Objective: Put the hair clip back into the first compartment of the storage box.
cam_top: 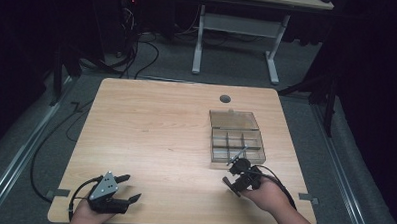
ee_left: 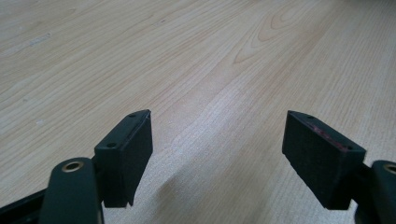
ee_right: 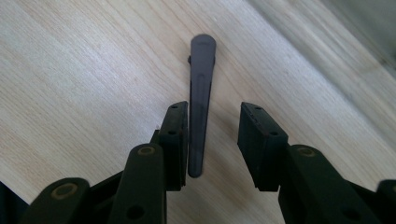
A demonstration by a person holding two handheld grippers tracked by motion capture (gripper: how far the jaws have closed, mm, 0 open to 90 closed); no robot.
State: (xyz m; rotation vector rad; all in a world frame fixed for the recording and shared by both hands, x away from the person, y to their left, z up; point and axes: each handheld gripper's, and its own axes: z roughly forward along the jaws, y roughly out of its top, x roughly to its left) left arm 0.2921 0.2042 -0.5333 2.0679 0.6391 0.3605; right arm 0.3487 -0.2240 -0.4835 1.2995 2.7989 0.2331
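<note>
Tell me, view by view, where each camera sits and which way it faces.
High view: above the near edge, looking forward and down on the table, divided box, both hands.
Left gripper view: on the left gripper, facing bare wood between open jaws.
Right gripper view: on the right gripper, facing a dark clip between parted jaws.
All share the tabletop.

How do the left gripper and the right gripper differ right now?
The left gripper is spread wide over bare table; the right gripper is narrower, with a dark hair clip lying against one jaw. The left sits far from the clear compartment box; the right is just beside it. Both are hand-held and open.
</note>
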